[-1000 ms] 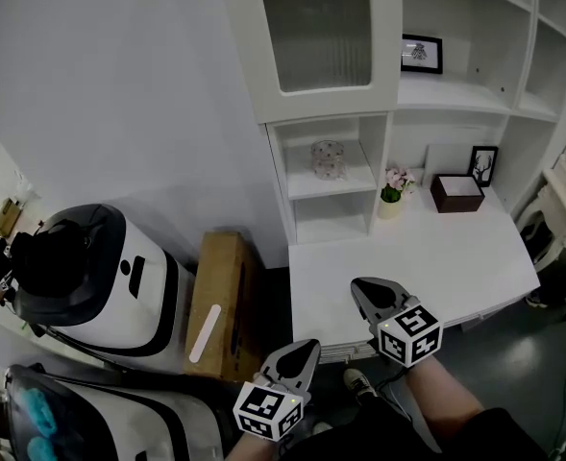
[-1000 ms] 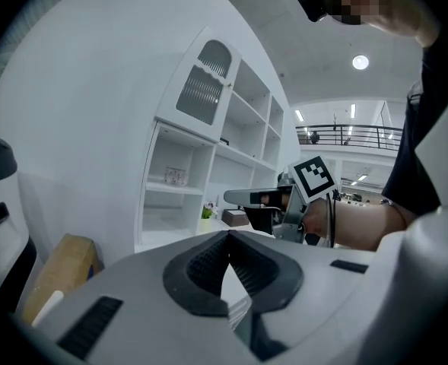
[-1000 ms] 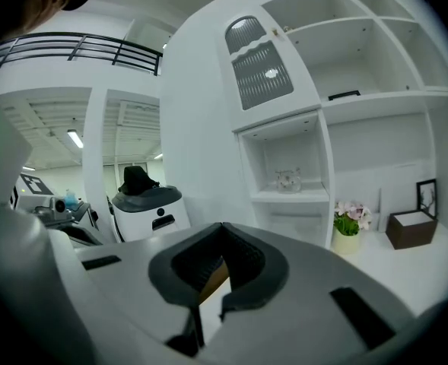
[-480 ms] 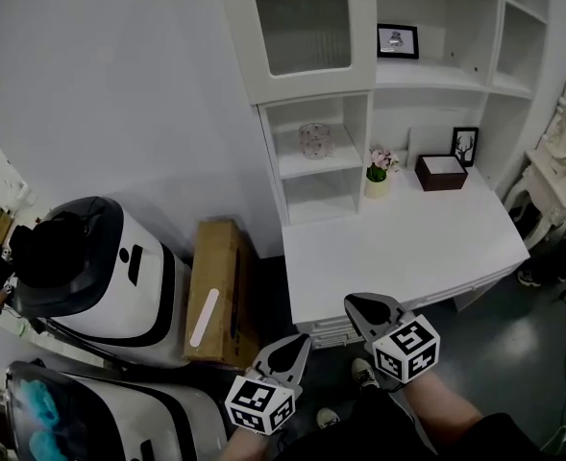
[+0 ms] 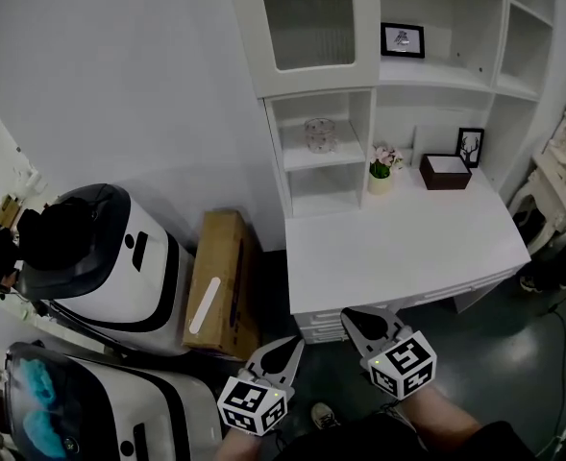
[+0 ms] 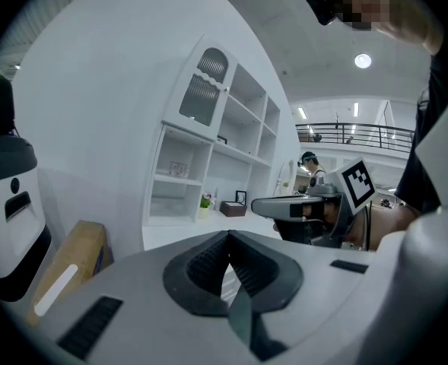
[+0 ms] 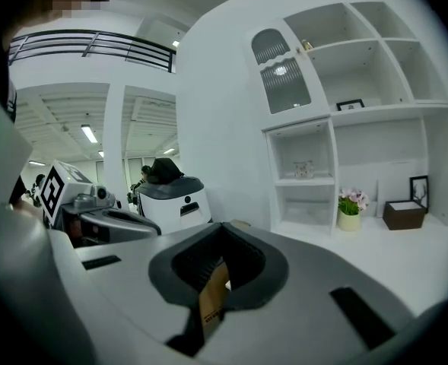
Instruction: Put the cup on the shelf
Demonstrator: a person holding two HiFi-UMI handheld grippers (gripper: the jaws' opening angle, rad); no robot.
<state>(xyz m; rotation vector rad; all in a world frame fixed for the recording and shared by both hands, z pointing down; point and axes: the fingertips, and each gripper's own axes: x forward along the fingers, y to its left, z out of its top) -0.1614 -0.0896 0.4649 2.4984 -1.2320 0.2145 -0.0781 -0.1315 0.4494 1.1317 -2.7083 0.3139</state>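
A small clear patterned cup (image 5: 319,134) stands upright on the upper shelf of the white unit's narrow open bay (image 5: 325,158); it also shows as the cup (image 6: 179,169) and the cup (image 7: 303,169) in the gripper views. My left gripper (image 5: 288,346) is low, in front of the desk's left corner, jaws shut with nothing in them. My right gripper (image 5: 353,319) hangs just below the desk's front edge, also shut and empty. Both are far from the cup. The left gripper (image 6: 227,237) and right gripper (image 7: 224,230) point toward the shelf unit.
A white desk (image 5: 407,253) carries a potted flower (image 5: 381,173), a dark brown box (image 5: 445,172) and a small picture frame (image 5: 469,147). A cardboard box (image 5: 217,281) leans left of the desk, beside a white-and-black machine (image 5: 100,267). Another frame (image 5: 403,39) stands on a higher shelf.
Both grippers have drawn back from the desk toward my body; the right one no longer overlaps the desktop. The cup has stayed on its shelf.
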